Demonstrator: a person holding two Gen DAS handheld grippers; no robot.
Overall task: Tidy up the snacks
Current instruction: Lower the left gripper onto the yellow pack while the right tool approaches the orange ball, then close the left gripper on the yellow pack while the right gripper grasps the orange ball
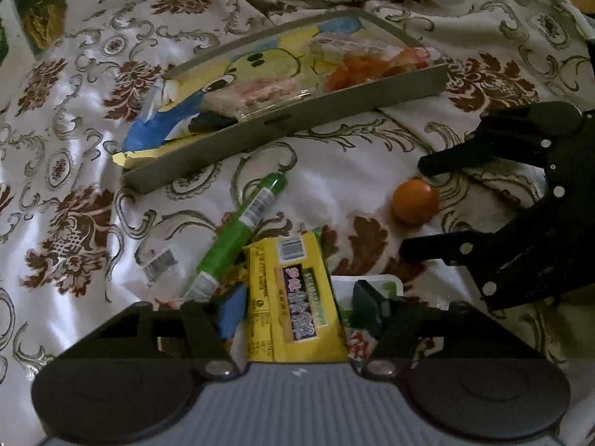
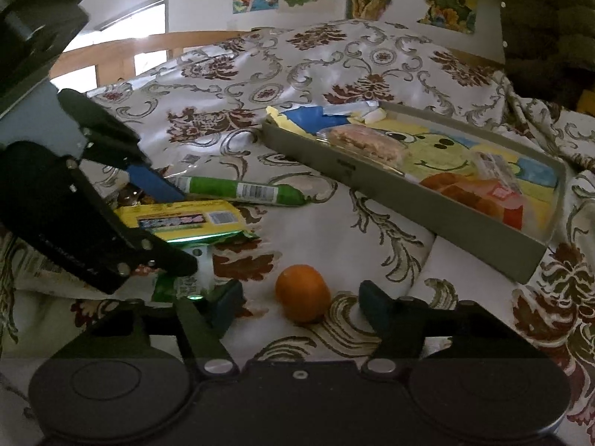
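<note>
Glossy yellow packet (image 1: 293, 297) sits clamped in left jaws; right jaws apart around round orange (image 2: 303, 293).

The left gripper (image 1: 297, 312) fills the lower centre of its own view, pointing steeply down, its jaws partly spread with a yellow packet (image 1: 293, 293) between them; whether the pads press it cannot be told. The right gripper (image 2: 301, 304) sits at lower centre of its view, jaws apart either side of an orange (image 2: 303, 291), not touching it.
</note>
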